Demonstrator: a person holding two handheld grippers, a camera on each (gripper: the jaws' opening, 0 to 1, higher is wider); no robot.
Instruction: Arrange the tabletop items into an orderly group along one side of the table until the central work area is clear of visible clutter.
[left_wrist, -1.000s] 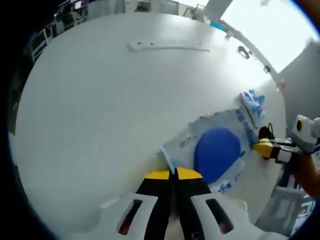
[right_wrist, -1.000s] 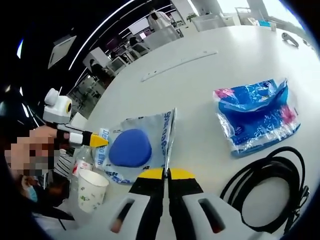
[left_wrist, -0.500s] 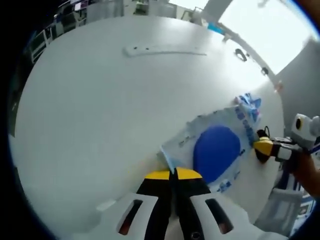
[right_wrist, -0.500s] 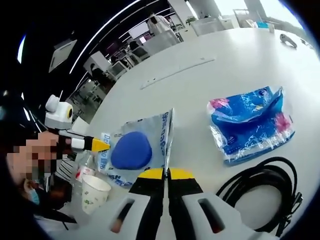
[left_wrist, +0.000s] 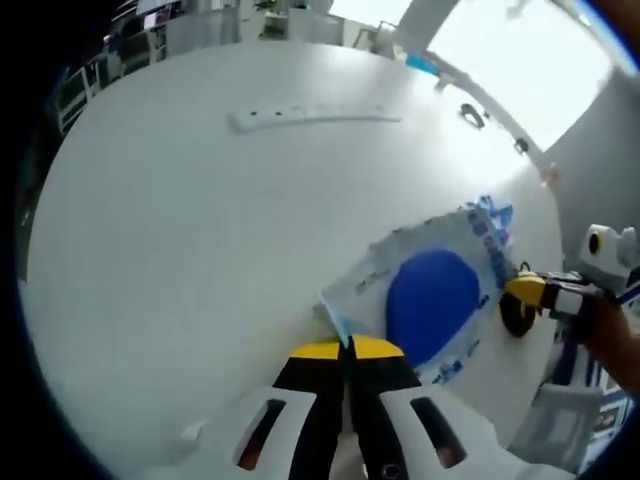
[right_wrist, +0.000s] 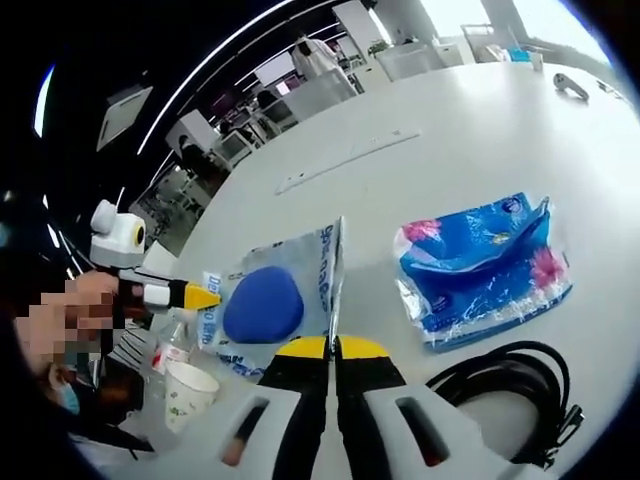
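pouch (right_wrist: 268, 300) held flat above the table (right_wrist: 480, 140) between both grippers, wrapped pack (right_wrist: 482, 272) to its right, coiled cable (right_wrist: 510, 395) before the pack, paper cup (right_wrist: 188, 392) at the pouch's left, strip (right_wrist: 345, 160) lying behind

Background desks and shelving (right_wrist: 300, 90).

- A clear plastic bag (right_wrist: 262, 305) with blue print and a round dark-blue thing inside hangs stretched above the white table (left_wrist: 200, 220), with two opposite edges pinched.
- A blue printed packet (right_wrist: 485, 270), crumpled, lies flat on the table, near the bag.
- A black cable (right_wrist: 510, 395) lies coiled just beside the packet.
- A paper cup (right_wrist: 188, 390) stands upright under the bag's far edge.
- A white power strip (left_wrist: 315, 115) lies well apart from the rest.
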